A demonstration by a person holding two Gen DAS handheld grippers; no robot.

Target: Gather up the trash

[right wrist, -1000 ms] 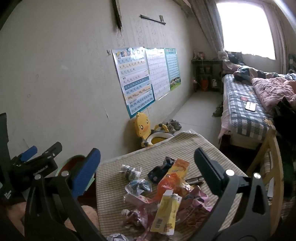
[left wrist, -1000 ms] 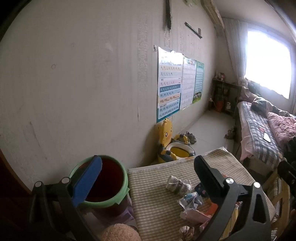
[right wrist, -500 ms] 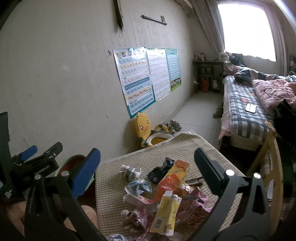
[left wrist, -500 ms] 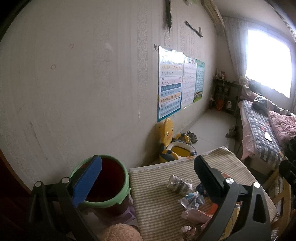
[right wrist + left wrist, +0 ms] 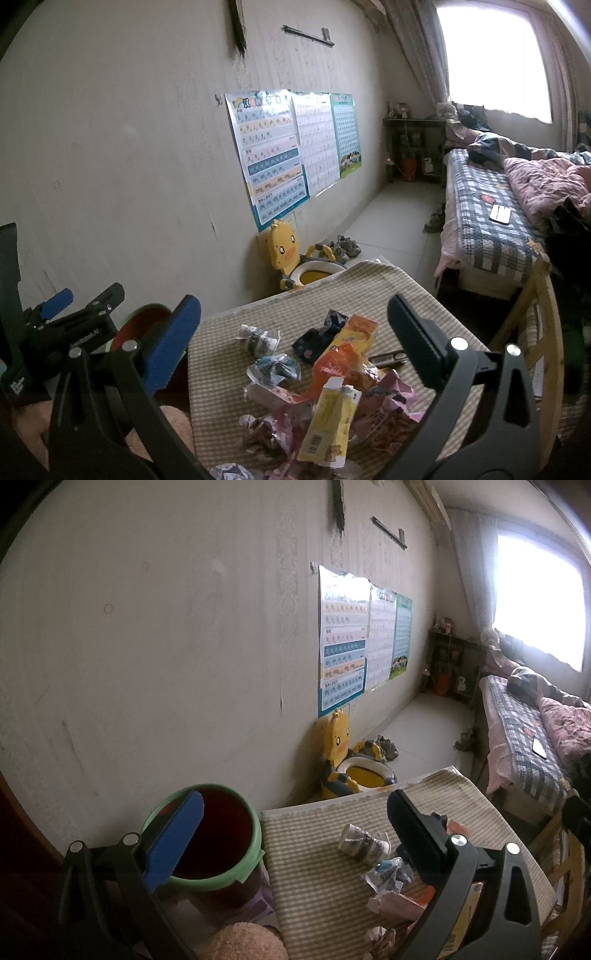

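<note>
Both tongs stand spread wide with nothing between their fingers: the right gripper (image 5: 293,325) hangs above the litter, and the left gripper (image 5: 295,823) hovers at the table's left edge, its blue finger over the bin.

The likeliest trouble, as I judge it, lies nearest. The pile of wrappers (image 5: 325,398) at the near end of the striped tablecloth (image 5: 221,369) is loose and overlapping, so a pinch on one piece may drag its neighbours off the near edge, or close on a thin film corner that slips out on the way over. The yellow barcoded carton (image 5: 328,421) lies on top of the pink wrappers and would shift if those were pulled first.

The bin (image 5: 210,842) stands off the table's left side, green-rimmed with a dark red inside and seemingly empty as far as can be seen; a drop released too early would land in the gap between cloth and rim.

Farther out, the crumpled paper cup (image 5: 364,843) and a clear crinkled packet (image 5: 388,875) lie apart from the pile. An orange snack bag (image 5: 354,332) and a dark blue wrapper (image 5: 317,336) lie beyond, toward the far right. All of it looks light, crushed and springy.
</note>
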